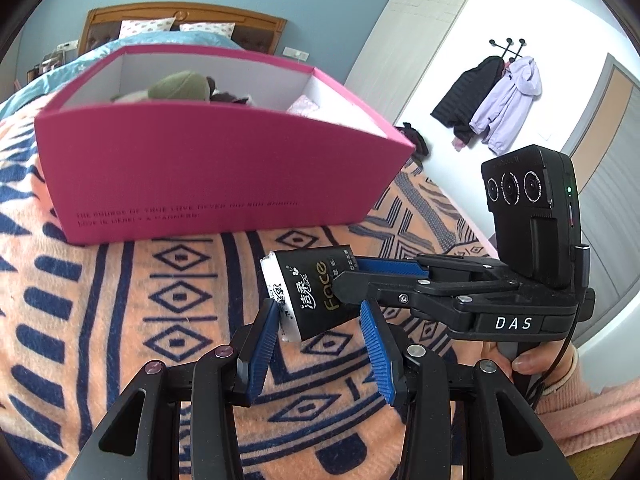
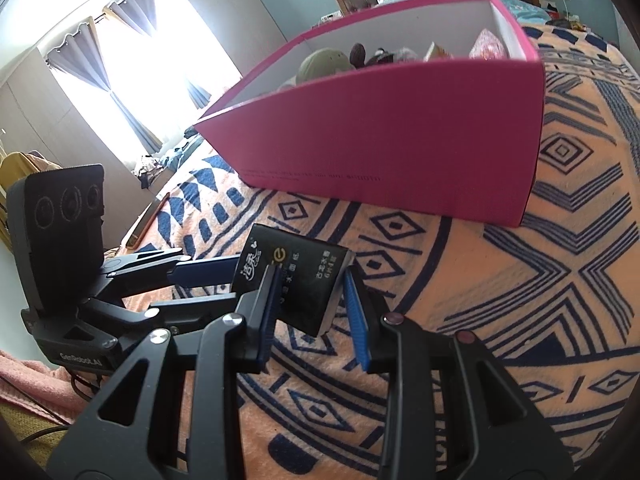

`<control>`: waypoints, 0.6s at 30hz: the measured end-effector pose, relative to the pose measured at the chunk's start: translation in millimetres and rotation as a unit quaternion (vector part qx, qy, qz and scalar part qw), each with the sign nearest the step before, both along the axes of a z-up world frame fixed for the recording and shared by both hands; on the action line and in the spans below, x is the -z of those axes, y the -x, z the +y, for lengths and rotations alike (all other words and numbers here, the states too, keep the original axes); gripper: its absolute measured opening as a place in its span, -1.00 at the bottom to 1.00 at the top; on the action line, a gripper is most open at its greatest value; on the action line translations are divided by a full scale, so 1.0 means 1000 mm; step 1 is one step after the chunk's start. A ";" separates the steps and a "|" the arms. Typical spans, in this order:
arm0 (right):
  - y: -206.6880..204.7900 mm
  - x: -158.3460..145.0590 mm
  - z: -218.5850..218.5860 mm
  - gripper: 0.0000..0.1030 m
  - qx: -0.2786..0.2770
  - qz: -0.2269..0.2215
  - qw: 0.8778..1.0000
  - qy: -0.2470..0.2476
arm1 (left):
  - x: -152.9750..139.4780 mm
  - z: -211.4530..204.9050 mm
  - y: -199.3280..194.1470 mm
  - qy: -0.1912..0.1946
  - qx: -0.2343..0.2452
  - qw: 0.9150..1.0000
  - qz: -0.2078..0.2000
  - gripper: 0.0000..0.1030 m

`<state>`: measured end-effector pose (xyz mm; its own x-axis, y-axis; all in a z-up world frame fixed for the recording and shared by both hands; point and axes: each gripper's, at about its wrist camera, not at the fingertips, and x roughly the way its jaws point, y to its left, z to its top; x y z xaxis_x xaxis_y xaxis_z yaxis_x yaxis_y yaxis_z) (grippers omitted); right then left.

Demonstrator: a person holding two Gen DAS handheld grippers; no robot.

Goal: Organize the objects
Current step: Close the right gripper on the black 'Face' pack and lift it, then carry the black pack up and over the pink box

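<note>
Both grippers meet at a black plastic-wrapped tissue pack, held above an orange-and-navy patterned blanket just before a pink cardboard box. The right gripper clamps it; the left gripper brackets it, grip uncertain. Behind the box: a wooden headboard, blue wall.

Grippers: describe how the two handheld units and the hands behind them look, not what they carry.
Both are matte black linkages with silver and dark pivot screws and ribbed blue finger pads. The left gripper carries a black three-lens camera block and a white "GenRobot.AI" mark; the right gripper has the same block, a green light and "DAS" in white. A black cable trails by the right hand, in a pink knit sleeve.
</note>
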<state>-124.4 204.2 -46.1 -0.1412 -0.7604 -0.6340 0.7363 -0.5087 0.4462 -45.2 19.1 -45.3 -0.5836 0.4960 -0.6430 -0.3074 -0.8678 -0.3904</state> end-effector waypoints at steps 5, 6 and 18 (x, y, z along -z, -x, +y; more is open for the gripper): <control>0.000 -0.008 0.000 -0.32 0.005 0.013 1.000 0.004 | -0.006 0.001 0.000 -0.001 0.003 1.000 0.009 -0.18; 0.000 -0.009 -0.001 -0.32 0.005 0.015 1.000 0.004 | -0.007 0.001 0.000 0.001 0.003 1.000 0.011 -0.18; 0.000 -0.022 -0.003 -0.32 0.005 0.032 0.999 0.012 | -0.019 0.002 0.000 0.004 0.002 1.000 0.029 -0.18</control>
